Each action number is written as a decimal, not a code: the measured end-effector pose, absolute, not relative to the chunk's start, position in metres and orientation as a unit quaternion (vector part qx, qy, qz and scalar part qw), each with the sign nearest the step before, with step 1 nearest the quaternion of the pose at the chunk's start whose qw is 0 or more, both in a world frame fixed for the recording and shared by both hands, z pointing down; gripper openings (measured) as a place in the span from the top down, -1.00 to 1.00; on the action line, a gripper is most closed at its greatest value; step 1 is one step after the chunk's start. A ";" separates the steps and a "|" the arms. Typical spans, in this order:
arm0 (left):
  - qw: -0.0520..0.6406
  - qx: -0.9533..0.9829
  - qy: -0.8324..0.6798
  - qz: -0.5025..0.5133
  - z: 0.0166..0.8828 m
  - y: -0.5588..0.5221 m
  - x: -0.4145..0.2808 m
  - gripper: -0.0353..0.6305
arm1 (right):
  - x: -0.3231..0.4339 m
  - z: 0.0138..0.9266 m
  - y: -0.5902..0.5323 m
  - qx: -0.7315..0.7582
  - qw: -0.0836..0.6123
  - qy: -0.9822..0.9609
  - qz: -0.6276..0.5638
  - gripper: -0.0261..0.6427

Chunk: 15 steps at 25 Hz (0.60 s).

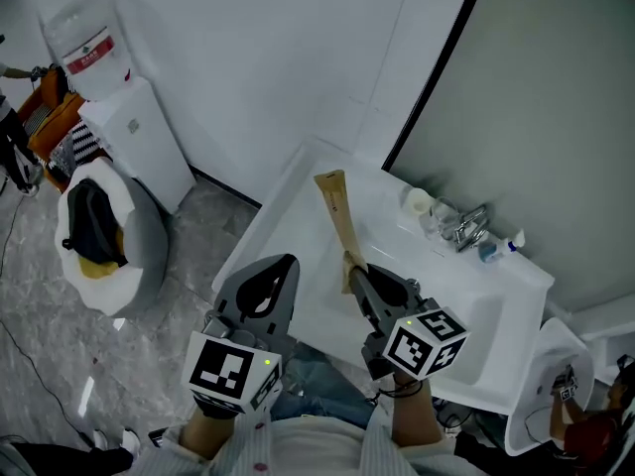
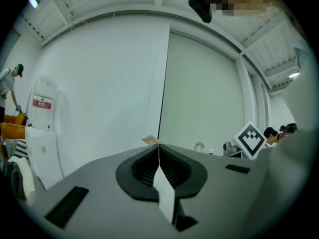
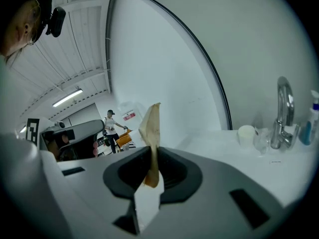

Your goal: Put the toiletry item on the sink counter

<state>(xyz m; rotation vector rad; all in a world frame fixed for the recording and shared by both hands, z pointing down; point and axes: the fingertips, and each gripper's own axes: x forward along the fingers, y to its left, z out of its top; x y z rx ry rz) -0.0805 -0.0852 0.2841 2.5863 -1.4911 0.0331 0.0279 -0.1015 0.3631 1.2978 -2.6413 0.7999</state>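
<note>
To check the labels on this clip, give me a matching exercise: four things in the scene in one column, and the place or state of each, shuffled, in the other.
Things:
1. tan toiletry item
2. left tongs
3. white cup
4. water dispenser

Places or states:
A. stands on the floor against the wall
B. clamped in the right tongs
C. sits on the sink counter beside the faucet
D. shut, with nothing between them

Pairs: 1-B, 2-D, 3-C, 4-A.
</note>
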 end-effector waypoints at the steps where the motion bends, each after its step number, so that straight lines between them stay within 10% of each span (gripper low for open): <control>1: 0.077 0.863 -0.500 0.012 0.282 -0.093 -0.079 0.84 | 0.030 0.361 -0.110 0.424 0.045 -0.866 0.262 0.74; 15: 0.083 0.866 -0.492 0.027 0.290 -0.161 -0.045 0.84 | 0.070 0.360 -0.179 0.433 0.050 -0.862 0.258 0.75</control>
